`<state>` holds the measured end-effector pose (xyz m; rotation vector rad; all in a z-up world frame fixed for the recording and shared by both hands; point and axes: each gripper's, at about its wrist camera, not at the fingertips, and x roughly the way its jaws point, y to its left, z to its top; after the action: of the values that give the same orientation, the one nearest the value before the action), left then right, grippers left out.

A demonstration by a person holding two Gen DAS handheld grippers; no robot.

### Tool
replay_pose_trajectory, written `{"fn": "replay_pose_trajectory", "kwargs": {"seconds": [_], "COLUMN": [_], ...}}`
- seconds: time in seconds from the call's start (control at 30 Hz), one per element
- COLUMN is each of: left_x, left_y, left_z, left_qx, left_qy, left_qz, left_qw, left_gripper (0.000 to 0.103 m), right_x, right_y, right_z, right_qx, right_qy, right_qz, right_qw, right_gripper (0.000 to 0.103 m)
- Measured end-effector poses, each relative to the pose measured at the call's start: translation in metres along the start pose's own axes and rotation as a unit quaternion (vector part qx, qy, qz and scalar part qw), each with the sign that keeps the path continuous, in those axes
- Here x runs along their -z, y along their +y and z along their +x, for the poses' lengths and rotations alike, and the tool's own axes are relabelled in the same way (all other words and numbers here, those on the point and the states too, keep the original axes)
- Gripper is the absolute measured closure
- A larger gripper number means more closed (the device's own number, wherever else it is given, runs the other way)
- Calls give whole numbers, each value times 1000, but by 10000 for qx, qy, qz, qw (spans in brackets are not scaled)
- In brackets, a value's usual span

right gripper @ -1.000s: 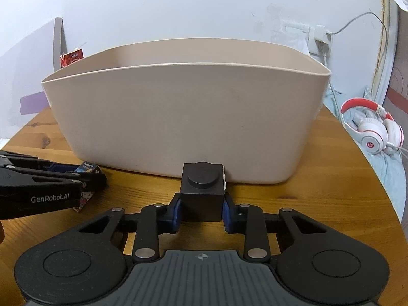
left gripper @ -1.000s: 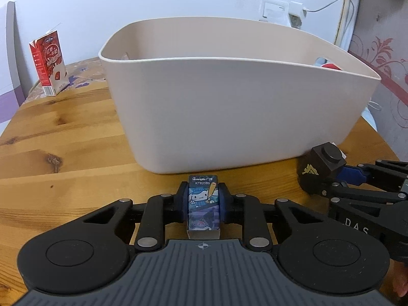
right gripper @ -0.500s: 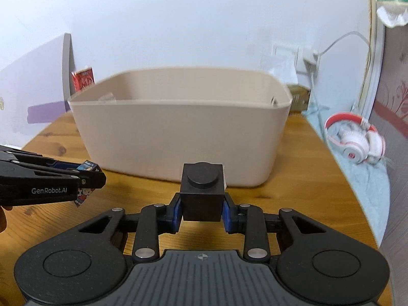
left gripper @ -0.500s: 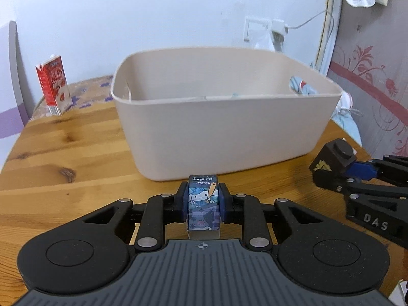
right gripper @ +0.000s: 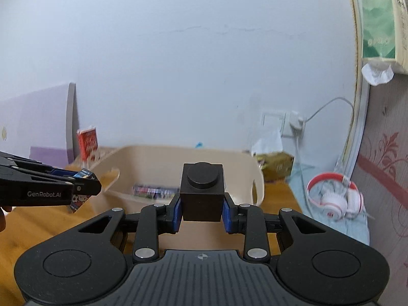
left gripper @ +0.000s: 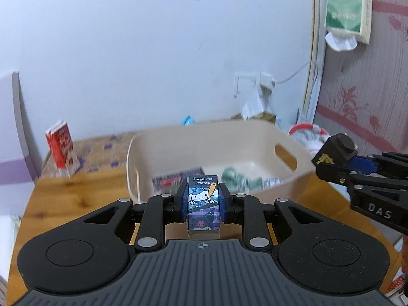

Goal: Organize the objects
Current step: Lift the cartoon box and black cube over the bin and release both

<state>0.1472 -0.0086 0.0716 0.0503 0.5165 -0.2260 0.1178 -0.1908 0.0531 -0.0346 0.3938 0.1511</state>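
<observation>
Both grippers have been raised over the last second: a second ago the beige storage bin [left gripper: 293, 178] was seen side-on from near surface level, its wall filling both wrist views, whereas now it is looked down into from above and its contents, blurred, can be made out on the bin floor. The left gripper [left gripper: 203, 201] is closed on the cartoon-printed eraser [left gripper: 203, 201], which is held upright between the blue pads just as it was before. The right gripper [right gripper: 202, 205] is clamped on the black toy brick [right gripper: 202, 195], stud upward, also unchanged in the grasp. Both held things are now carried above the wooden surface [left gripper: 76, 196], on the near side of the bin and about level with its rim or higher. From this it is judged that the lift is largely done and that a forward carry over the rim, followed by release into the bin, is what remains. The red carton [left gripper: 61, 150] at far left and the headphones [right gripper: 334, 199] at right have not been touched.
</observation>
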Motion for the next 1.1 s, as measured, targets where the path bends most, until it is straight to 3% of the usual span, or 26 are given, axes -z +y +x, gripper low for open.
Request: {"fn": "replay_pose_trajectory", "kwargs": {"seconds": [0.23, 0.37, 0.6, 0.83, 0.93, 0.97, 1.0, 1.03, 1.1], "left_x": [-31, -38, -37, -24, -20, -20, -20, -21, -23], "left_y": [1, 5, -1, 1, 1, 1, 1, 0, -1], "left_z": [22, 57, 121, 153, 152, 151, 150, 149, 146], "left_qx": [14, 169, 37, -34, -24, -40, -47, -48, -88], "left_qy": [-70, 201, 801, 1436, 1464, 1443, 1441, 1435, 1372], "left_qz": [59, -72, -14, 48, 100, 116, 120, 111, 113], "left_qw": [10000, 9996, 9968, 9896, 9892, 9895, 9895, 9896, 9904], "left_gripper": [80, 80, 80, 79, 79, 77, 67, 61, 32], "right_x": [-26, -37, -40, -25, -15, -13, -11, -11, -12], "right_y": [-6, -11, -20, -21, -22, -23, -23, -23, -24], "right_z": [21, 44, 90, 129, 139, 140, 141, 141, 137], "right_qx": [88, 137, 170, 216, 168, 151, 132, 146, 165], "right_qy": [-101, 9, 463, 1042, 1231, 1284, 1310, 1328, 1340], "right_qz": [17, -14, -68, -218, -162, -130, -117, -109, -112], "right_qw": [9999, 9999, 9988, 9941, 9921, 9915, 9912, 9910, 9908], "right_gripper": [74, 74, 74, 73, 73, 73, 73, 63, 58]}}
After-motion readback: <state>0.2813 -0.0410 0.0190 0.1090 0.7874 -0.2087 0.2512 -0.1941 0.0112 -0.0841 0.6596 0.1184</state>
